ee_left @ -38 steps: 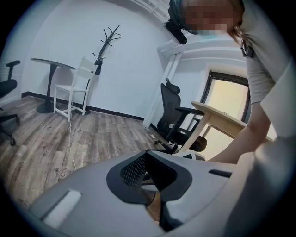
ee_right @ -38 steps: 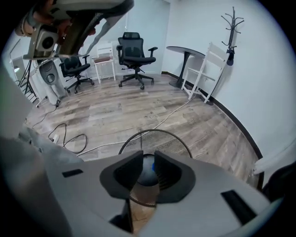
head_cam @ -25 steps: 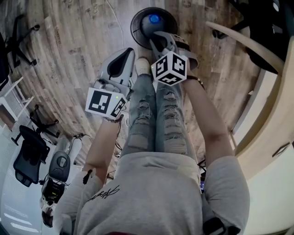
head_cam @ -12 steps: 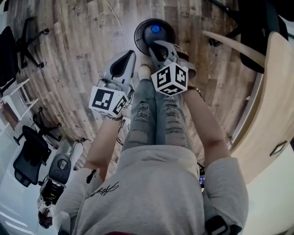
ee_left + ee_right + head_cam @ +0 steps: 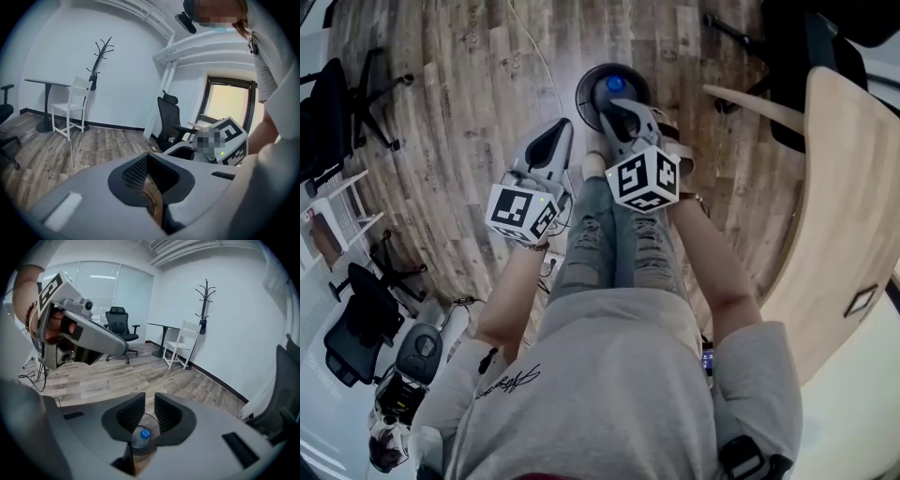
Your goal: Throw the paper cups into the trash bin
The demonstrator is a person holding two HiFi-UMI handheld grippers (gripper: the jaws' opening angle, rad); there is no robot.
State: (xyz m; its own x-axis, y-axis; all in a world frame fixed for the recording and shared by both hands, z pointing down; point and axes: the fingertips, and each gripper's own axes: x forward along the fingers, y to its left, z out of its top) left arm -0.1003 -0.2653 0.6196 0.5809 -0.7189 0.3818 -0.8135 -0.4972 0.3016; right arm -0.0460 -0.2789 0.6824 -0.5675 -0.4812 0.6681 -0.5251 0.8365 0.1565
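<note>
**Two claws over the trash bin, neither one gripping**

Head view: a person in torn jeans (image 5: 619,244) is standing on a wood floor (image 5: 469,103), holding the left gripper (image 5: 557,128) and the right gripper (image 5: 616,108) out ahead. The round, dark trash bin (image 5: 584,94) is sitting at 12 o'clock. The right gripper's tips are overlapping its near edge, and the left gripper is pointing just beside it, off its 8 o'clock side. A blue-capped bottle (image 5: 615,83) is lying inside; paper cups cannot be made out there. A pale table (image 5: 848,178) is curving along the 3 o'clock side.

Left gripper view: the jaws are standing slightly apart, released, with only a strip of floor showing between them. A white chair (image 5: 72,110) is standing at 9 o'clock, a coat stand (image 5: 101,58) at 11, and a black office chair (image 5: 168,122) just right of centre.

Right gripper view: the jaws are parted and grasping nothing. Through the gap, at 6 o'clock, the bin's rim (image 5: 150,417) and the bottle's blue cap (image 5: 145,433) are showing below. The left gripper is crossing the frame at 10 o'clock.
</note>
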